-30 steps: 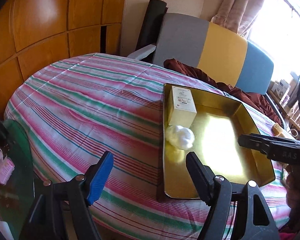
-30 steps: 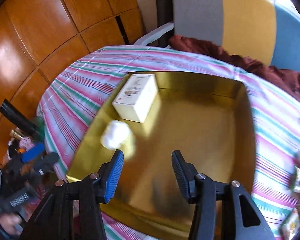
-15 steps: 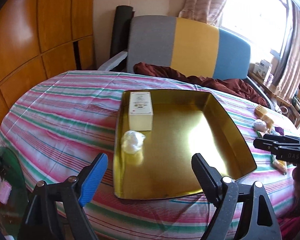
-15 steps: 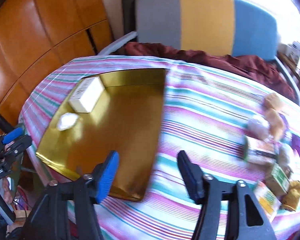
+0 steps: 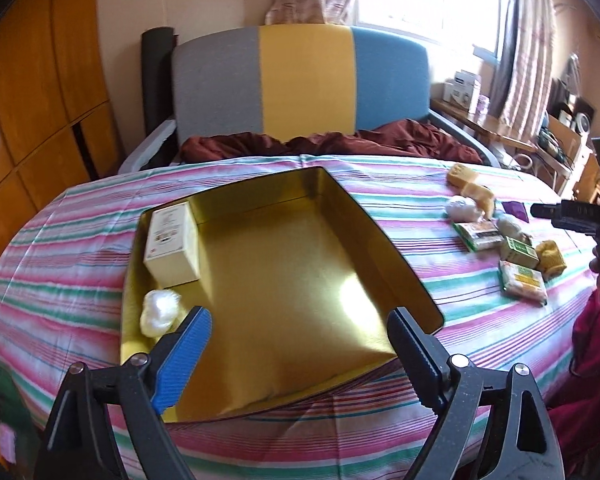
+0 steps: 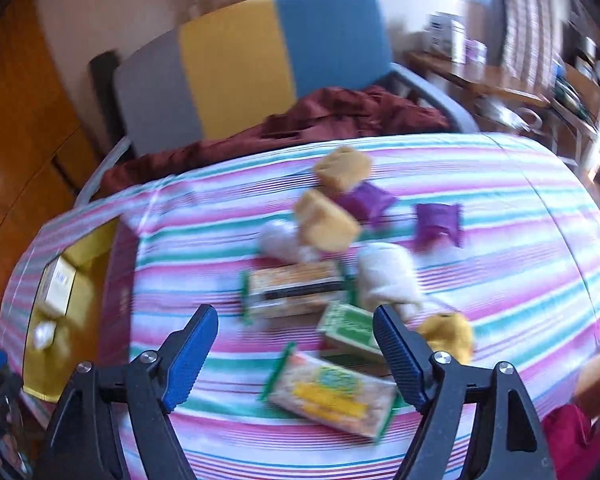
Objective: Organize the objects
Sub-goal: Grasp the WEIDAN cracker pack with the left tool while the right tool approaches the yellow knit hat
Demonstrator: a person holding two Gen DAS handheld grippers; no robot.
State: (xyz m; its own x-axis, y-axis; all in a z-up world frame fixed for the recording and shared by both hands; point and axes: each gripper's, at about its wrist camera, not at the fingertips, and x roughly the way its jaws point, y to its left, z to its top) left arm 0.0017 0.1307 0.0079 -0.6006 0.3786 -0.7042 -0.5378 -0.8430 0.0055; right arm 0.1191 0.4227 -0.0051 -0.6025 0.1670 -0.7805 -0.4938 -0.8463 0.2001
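A gold tray (image 5: 384,236) lies on the striped tablecloth and holds a cream box (image 5: 172,244) and a white ball (image 5: 159,312). My left gripper (image 5: 300,352) is open and empty over the tray's near edge. My right gripper (image 6: 296,344) is open and empty above a pile of loose items: a green box (image 6: 350,330), two snack packets (image 6: 332,394) (image 6: 292,288), yellow sponges (image 6: 326,220), white balls (image 6: 384,276) and purple sachets (image 6: 438,222). The pile also shows in the left wrist view (image 5: 504,240). The right wrist view is blurred.
A grey, yellow and blue chair (image 5: 304,80) with a maroon cloth (image 5: 332,144) stands behind the table. Wooden wall panels (image 5: 28,92) are on the left. Shelves and clutter (image 5: 560,128) stand by the window at right.
Both views have swung to the right. The right gripper left the tray and is now over the pile of items. The left gripper's view now takes in the whole tray and the pile.
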